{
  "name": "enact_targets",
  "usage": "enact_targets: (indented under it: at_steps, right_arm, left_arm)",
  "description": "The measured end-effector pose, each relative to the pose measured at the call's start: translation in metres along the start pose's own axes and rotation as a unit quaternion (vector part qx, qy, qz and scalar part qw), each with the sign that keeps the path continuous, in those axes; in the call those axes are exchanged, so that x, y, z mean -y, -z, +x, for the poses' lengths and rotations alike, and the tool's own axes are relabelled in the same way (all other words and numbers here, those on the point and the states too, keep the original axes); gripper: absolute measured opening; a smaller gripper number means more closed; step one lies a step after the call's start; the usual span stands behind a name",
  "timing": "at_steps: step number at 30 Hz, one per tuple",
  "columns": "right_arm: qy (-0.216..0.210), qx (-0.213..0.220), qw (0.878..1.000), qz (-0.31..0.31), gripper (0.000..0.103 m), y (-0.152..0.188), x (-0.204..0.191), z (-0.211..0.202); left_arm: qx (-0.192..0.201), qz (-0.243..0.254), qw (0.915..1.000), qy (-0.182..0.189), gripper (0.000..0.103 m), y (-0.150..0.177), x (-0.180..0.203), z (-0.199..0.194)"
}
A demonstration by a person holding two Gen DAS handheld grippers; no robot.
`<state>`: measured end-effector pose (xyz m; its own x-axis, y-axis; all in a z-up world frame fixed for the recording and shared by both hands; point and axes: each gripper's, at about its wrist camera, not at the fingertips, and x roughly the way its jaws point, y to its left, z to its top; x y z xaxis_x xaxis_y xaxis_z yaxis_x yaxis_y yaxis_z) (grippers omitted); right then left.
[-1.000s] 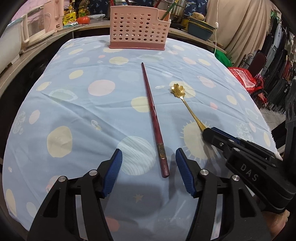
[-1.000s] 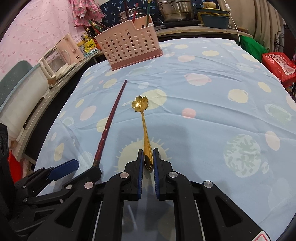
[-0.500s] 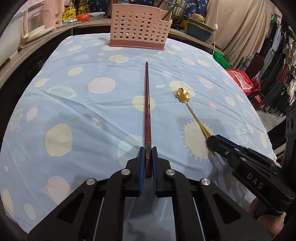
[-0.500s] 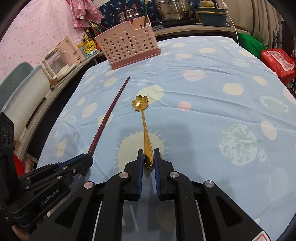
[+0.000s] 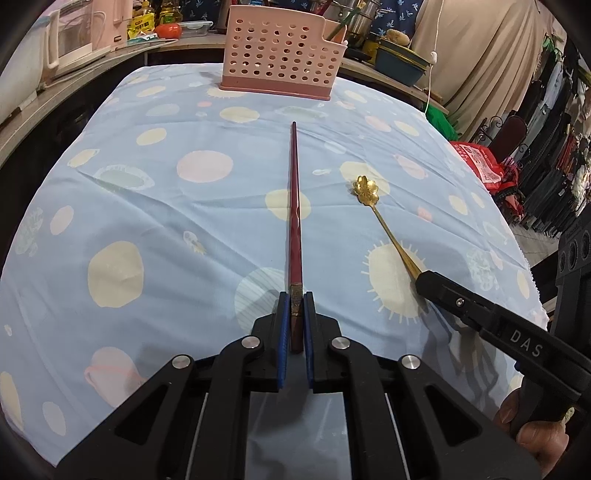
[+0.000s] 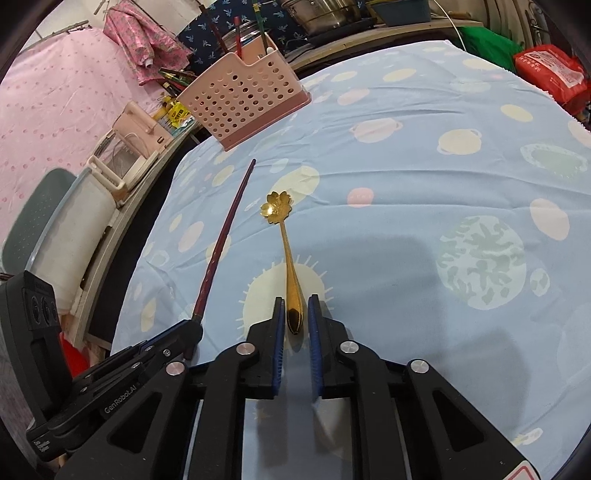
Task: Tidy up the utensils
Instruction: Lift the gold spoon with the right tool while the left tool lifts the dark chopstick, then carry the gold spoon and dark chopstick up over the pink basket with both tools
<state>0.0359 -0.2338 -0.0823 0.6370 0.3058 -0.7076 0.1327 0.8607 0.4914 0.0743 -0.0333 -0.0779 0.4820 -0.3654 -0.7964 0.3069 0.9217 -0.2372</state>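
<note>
— What's the left side got?

— My left gripper [image 5: 295,317] has its blue pads [image 5: 283,332] pressed against the thick end of the dark red chopstick [image 5: 294,206]. The stick runs straight away from me along the blue spotted tablecloth [image 5: 155,229], its thin tip pointing at the pink perforated utensil holder [image 5: 280,55] at the far edge. Tip and holder are well apart. I can't tell whether the stick rests on the cloth or hangs just above it.

— And the right?

— My right gripper [image 6: 296,317] has the fingers narrow around the handle end of the gold flower-shaped spoon [image 6: 286,240]. In the right wrist view I see a thin sliver of space on each side of the handle, so I can't tell if the pads [image 6: 279,332] are truly gripping it. The flower bowl lies forward, near a pale yellow circle on the cloth.

— How do the two utensils sit against each other?

— Side by side, apart, chopstick to the left of the spoon. From the left wrist view the spoon [image 5: 384,221] angles off to the right, and its handle disappears into the right gripper [image 5: 424,280].

— Anything in the holder?

— A few utensil handles stick up from the utensil holder [image 6: 236,99] at its taller end. Beyond it sit a counter and metal pots [image 6: 321,14].
</note>
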Motion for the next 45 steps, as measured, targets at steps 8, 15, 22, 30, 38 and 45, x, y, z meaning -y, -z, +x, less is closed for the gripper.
enact_targets:
  at_steps: [8,15,22,30,38,45]
  right_arm:
    - [0.043,0.011,0.998,-0.052,0.004,0.008,-0.017,-0.005]
    - [0.105,0.024,0.979,-0.174,0.002,0.03,-0.055,-0.006]
    - [0.078,0.002,0.988,-0.135,0.002,0.027,-0.042,-0.001]
    - [0.075,0.004,0.988,-0.132,0.002,0.027,-0.043,-0.003]
    - [0.061,0.027,0.99,-0.127,0.002,0.022,-0.053,-0.026]
    - [0.045,0.059,0.99,-0.117,0.002,0.005,-0.058,-0.056]
  left_arm:
    - [0.0,0.0,1.0,0.0,0.007,0.0,0.0,0.0]
    - [-0.001,-0.001,1.0,0.0,0.007,0.0,0.0,0.0]
    - [-0.002,-0.002,1.0,0.004,0.007,0.002,-0.001,-0.001]
    - [-0.004,-0.005,0.9999,0.012,0.007,0.005,-0.001,-0.004]
    - [-0.006,-0.008,0.9997,0.022,0.007,0.006,0.0,-0.02]
    - [0.028,-0.012,0.9993,0.021,0.007,-0.009,-0.002,-0.056]
